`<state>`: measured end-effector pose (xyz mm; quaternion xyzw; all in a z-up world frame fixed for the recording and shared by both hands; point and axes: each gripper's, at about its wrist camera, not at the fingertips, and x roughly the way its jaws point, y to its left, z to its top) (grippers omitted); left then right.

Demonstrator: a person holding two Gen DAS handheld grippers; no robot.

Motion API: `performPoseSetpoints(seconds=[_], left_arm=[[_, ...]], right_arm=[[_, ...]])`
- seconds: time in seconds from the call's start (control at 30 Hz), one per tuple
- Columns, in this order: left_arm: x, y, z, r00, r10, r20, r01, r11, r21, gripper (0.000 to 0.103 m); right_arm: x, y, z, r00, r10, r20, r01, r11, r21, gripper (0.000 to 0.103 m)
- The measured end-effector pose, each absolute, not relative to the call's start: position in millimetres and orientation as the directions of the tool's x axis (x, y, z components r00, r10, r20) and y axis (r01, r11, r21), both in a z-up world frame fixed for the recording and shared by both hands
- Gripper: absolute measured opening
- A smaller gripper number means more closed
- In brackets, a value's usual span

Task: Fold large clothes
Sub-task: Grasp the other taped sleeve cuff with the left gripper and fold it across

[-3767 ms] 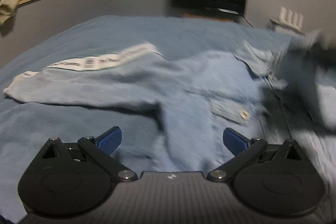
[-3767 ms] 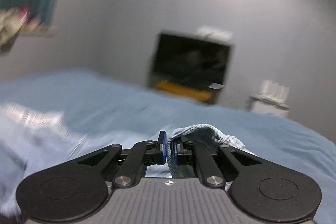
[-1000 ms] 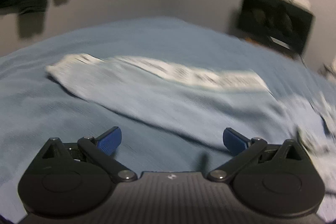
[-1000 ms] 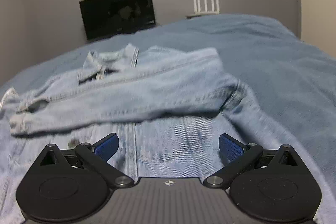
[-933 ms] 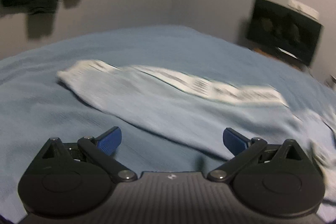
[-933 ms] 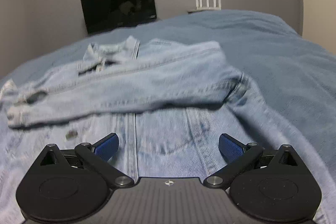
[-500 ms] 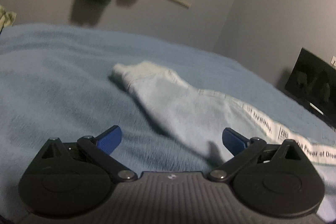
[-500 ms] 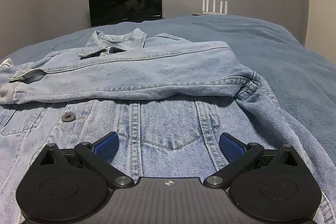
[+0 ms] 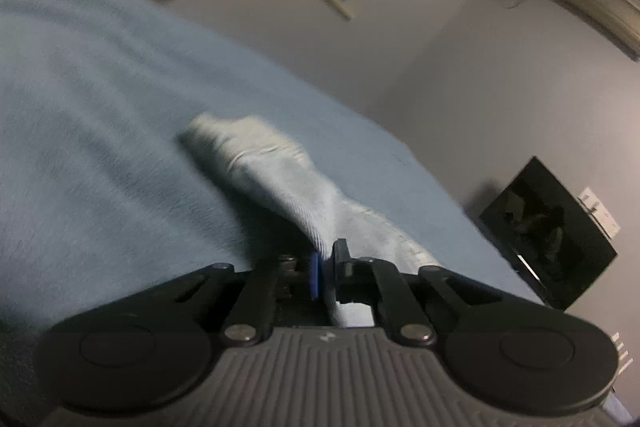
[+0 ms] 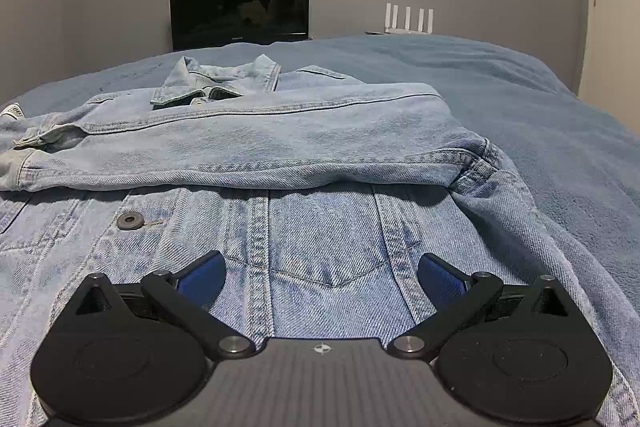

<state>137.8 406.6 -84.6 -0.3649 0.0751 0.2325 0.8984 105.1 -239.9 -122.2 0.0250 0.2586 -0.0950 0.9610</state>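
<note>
Pale denim jacket [image 10: 304, 147], one sleeve [image 9: 276, 175] seemingly pinched in left fingers [image 9: 315, 277], right fingers [image 10: 202, 277] spread.

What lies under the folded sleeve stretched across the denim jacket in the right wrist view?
Under the sleeve lies the denim jacket front: seams, a pocket flap and a metal button show below its edge. The chest directly beneath is covered. The collar shows beyond it.
</note>
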Motion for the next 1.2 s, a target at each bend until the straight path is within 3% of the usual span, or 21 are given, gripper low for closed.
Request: performPoseSetpoints(seconds=[0.13,0.27,0.43,0.53,0.7,0.77,0.83,0.9,0.97,1.0,1.03,1.2], left_arm=[[144.8,368.3,-43.1,0.948,0.268,-0.173,-0.317,0.728,-0.608,0.0],[156.5,290.1,3.3,0.994,0.103,-0.048,-0.113,0.871,-0.479,0.0],[168.2,178.5,20.6,0.982,-0.187,-0.006,0.172,0.918,-0.357,0.0],[175.6,112.9,14.5,0.954,-0.299,-0.034,0.277,0.917,-0.287,0.0],[197.8,36.3,-12.8,0.868,-0.475,-0.147,0.402,0.844,-0.356,0.0],[198.2,-11.4,-33.2,0.78,-0.558,-0.282,0.465,0.819,-0.335,0.001],[201.5,-33.6,-51.9,0.718,-0.549,-0.427,0.466,0.836,-0.291,0.003],[192.0,-38.7,-61.9,0.72,-0.513,-0.467,0.46,0.857,-0.232,0.015],[180.9,-34.6,-63.1,0.736,-0.452,-0.504,0.412,0.89,-0.196,0.064],[176.6,-28.7,-60.5,0.744,-0.428,-0.513,0.387,0.902,-0.192,0.073],[170.1,-19.8,-55.5,0.755,-0.41,-0.513,0.362,0.911,-0.195,0.079],[133.3,38.1,-17.6,0.789,-0.249,-0.562,0.158,0.966,-0.207,0.083]], right_arm=[[104.2,-239.0,-123.0,0.851,-0.172,-0.496,0.198,0.98,-0.002,0.103],[103.6,-237.7,-124.5,0.853,-0.18,-0.49,0.2,0.98,-0.011,0.103],[104.1,-236.6,-125.8,0.853,-0.181,-0.489,0.2,0.98,-0.013,0.103],[104.3,-236.7,-126.8,0.855,-0.181,-0.486,0.2,0.98,-0.012,0.103],[105.1,-238.1,-129.6,0.859,-0.174,-0.482,0.197,0.98,-0.002,0.103],[105.2,-238.9,-130.6,0.861,-0.17,-0.479,0.195,0.981,0.002,0.103],[105.6,-239.4,-131.3,0.862,-0.167,-0.478,0.194,0.981,0.007,0.103],[106.4,-239.8,-131.6,0.863,-0.164,-0.478,0.192,0.981,0.009,0.103],[106.7,-240.6,-131.5,0.863,-0.161,-0.479,0.19,0.982,0.013,0.103],[106.9,-241.0,-131.4,0.862,-0.159,-0.481,0.189,0.982,0.015,0.103],[107.2,-241.4,-131.3,0.862,-0.157,-0.482,0.188,0.982,0.018,0.103],[108.2,-244.4,-130.5,0.86,-0.146,-0.489,0.184,0.982,0.029,0.103]])
